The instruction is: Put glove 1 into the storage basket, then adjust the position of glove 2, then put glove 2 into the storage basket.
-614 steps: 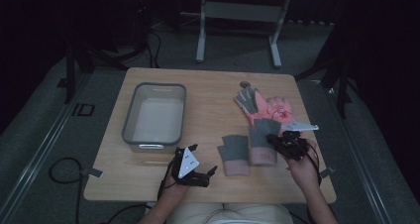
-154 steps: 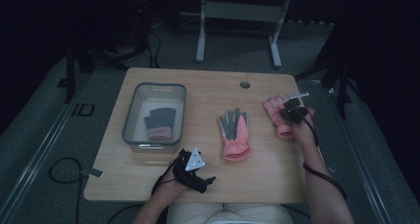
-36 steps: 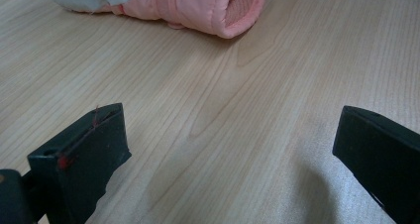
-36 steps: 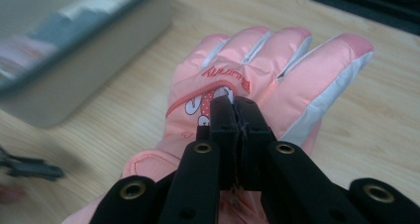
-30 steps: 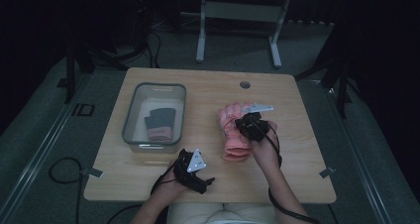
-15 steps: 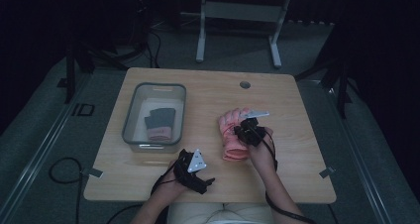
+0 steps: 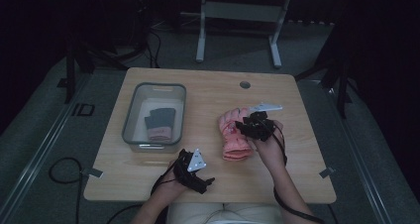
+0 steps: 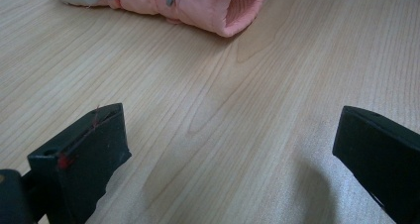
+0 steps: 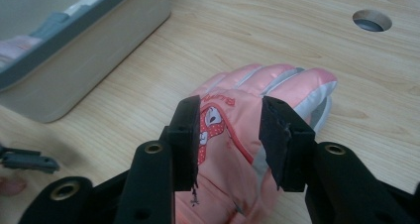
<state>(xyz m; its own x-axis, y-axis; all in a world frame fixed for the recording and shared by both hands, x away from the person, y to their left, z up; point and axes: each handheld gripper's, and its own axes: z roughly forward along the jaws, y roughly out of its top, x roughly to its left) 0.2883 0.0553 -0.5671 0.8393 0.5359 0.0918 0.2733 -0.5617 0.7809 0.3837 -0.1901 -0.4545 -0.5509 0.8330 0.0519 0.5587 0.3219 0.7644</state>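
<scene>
1. The pink glove (image 9: 247,130) is the item in play, lying flat on the bench (image 7: 208,92) just right of centre, fingers pointing away from the person, on top of another glove of the same kind.
2. The right hand-held gripper (image 9: 229,135) sits right over its back, jaws partly apart and just been opening, with the glove under and between them. The pads do not appear to pinch the fabric, so this reads as a let-go, the glove laid down to pair with its mate.
3. The left hand-held gripper (image 8: 225,149) waits near the bench's front edge, jaws wide apart with nothing but bare wood between them, seemingly parked out of the way while the right one works.
4. Ahead of it in the left gripper view, the open cuff (image 8: 237,8) of the pink glove faces the person, handy for a later pick.
5. Further left stands the grey bin (image 7: 130,117), with a dark-and-pink glove (image 7: 159,125) already resting inside, likely the destination for the stack.
6. Beyond the gloves, a round cable hole (image 7: 244,84) sits near the bench's far edge.
</scene>
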